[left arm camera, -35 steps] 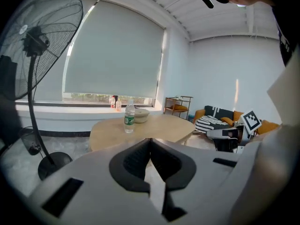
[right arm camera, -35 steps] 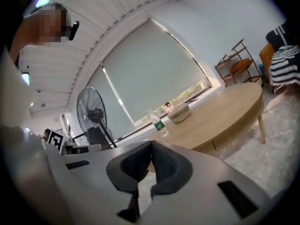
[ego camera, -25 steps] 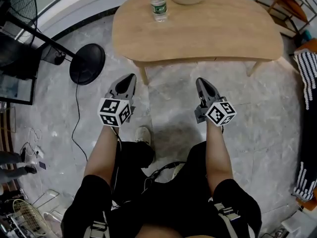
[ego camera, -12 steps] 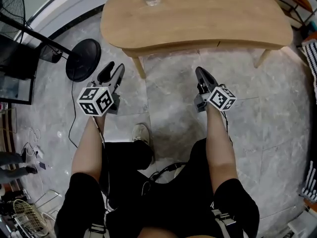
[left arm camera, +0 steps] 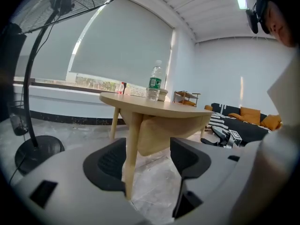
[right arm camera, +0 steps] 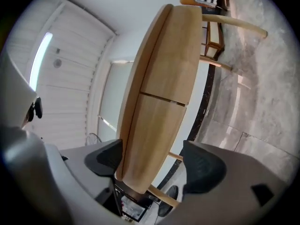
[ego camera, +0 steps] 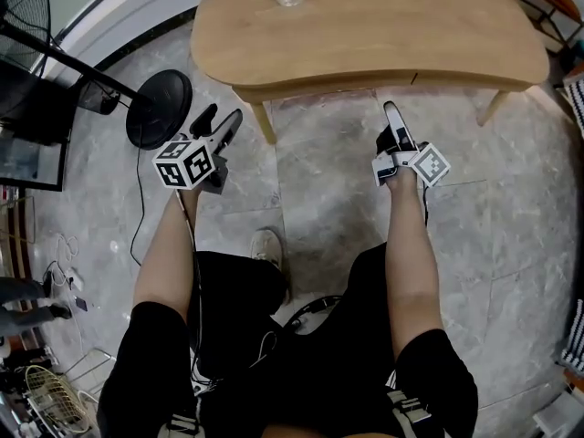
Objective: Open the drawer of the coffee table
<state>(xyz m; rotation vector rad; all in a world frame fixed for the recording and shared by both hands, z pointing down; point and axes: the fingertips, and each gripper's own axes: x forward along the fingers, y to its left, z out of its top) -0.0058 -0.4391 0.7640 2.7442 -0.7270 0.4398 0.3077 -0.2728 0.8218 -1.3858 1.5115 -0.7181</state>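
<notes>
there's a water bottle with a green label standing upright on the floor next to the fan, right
Not quite. The water bottle with the green label does stand upright, but on top of the coffee table, not on the floor. The left gripper view shows it there. The fan stands on the floor off to the table's left.

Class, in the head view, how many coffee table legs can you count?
2. One leg at the front left, near the fan base; one leg at the front right. Back legs may be hidden under the tabletop.
</notes>
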